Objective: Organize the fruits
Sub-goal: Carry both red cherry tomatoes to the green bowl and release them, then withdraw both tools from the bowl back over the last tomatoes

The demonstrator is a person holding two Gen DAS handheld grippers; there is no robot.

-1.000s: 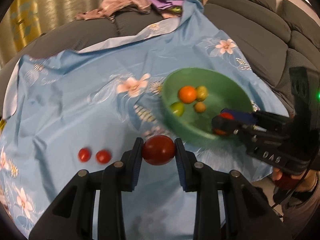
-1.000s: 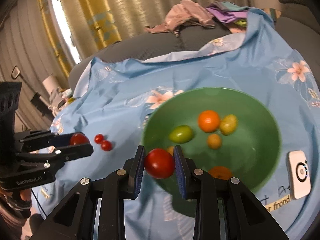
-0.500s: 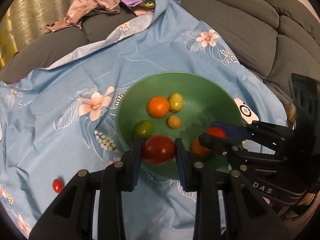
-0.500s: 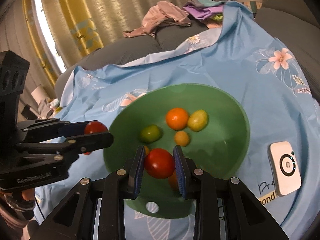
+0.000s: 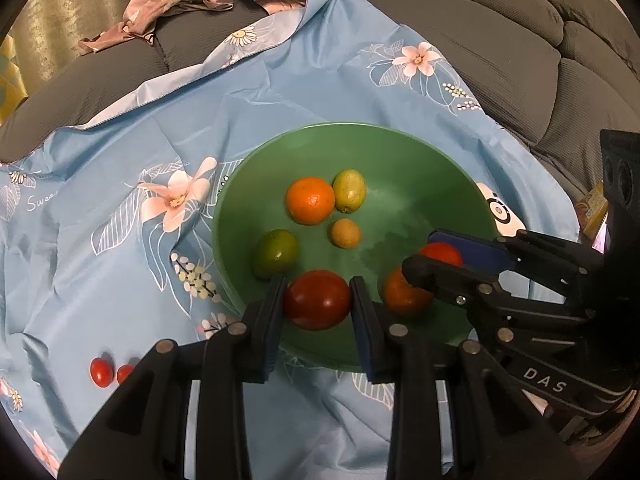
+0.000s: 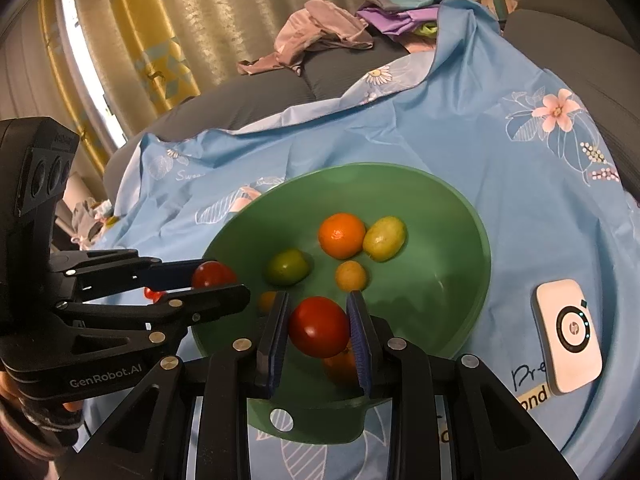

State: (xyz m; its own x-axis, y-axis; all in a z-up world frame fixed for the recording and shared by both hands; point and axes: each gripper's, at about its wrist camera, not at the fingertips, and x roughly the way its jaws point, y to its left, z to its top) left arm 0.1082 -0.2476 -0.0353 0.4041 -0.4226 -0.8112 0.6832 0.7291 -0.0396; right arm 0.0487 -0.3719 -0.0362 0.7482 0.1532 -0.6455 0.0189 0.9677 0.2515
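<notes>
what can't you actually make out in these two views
- Orange fruit at the near side of the green bowl: right wrist view, mostly hidden behind the tomato in the right gripper.
- Two small tomatoes on the cloth: left wrist view, one partly cut off by a finger of the left gripper.
- White device: left wrist view, half hidden by the bowl rim.
- Print beside the device: right wrist view, cut off.

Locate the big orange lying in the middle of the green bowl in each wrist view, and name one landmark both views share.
Left wrist view: the big orange sits just above centre, beside a yellow-green fruit on its right.
Right wrist view: the big orange sits near centre, the yellow-green fruit again on its right.
Shared landmark: the green bowl.
</notes>
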